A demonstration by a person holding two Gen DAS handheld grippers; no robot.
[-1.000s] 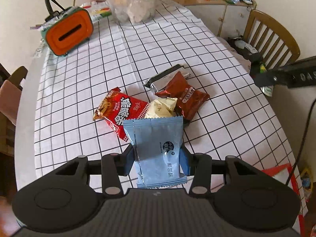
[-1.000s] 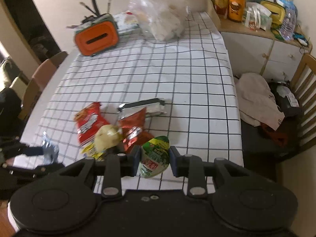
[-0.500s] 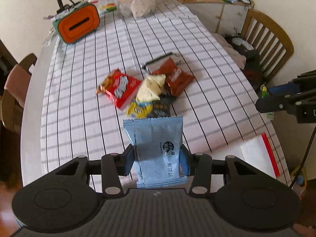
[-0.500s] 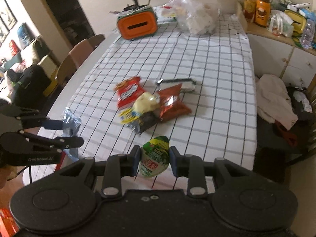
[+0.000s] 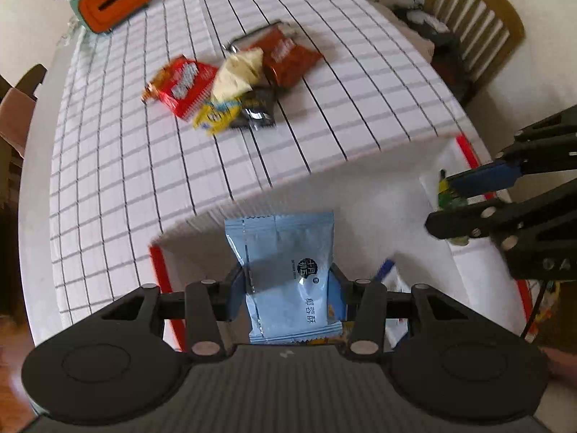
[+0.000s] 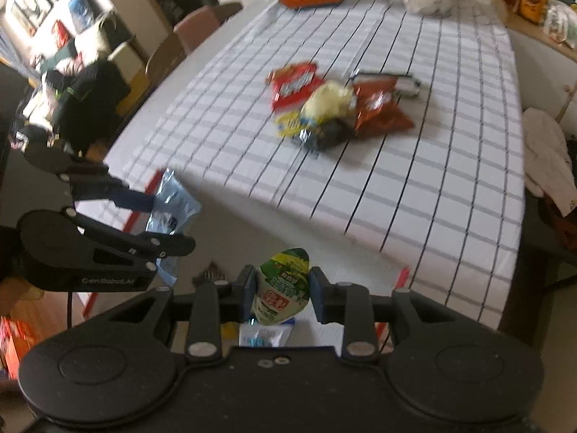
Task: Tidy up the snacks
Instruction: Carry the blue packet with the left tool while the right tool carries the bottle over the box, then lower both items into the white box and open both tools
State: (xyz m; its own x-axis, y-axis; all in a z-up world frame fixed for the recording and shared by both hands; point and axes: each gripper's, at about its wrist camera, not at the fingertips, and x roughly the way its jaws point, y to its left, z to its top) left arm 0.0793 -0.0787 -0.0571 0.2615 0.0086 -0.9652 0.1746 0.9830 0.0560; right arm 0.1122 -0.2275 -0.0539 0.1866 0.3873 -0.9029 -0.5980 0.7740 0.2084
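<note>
1. Gripping by their sides, the left gripper [image 5: 286, 285] pinches a blue packet [image 5: 288, 274] and the right gripper [image 6: 283, 294] a green packet [image 6: 283, 288], jaws narrowly parted around each, beyond the table [image 5: 119, 180] near edge over a red-rimmed white box [image 5: 378, 195], likely for dropping in.
2. Remaining snacks [image 5: 230, 86] lie mid-table; the left tool's body reads "GenRobot.AI"; the packets' print is not legible.
</note>
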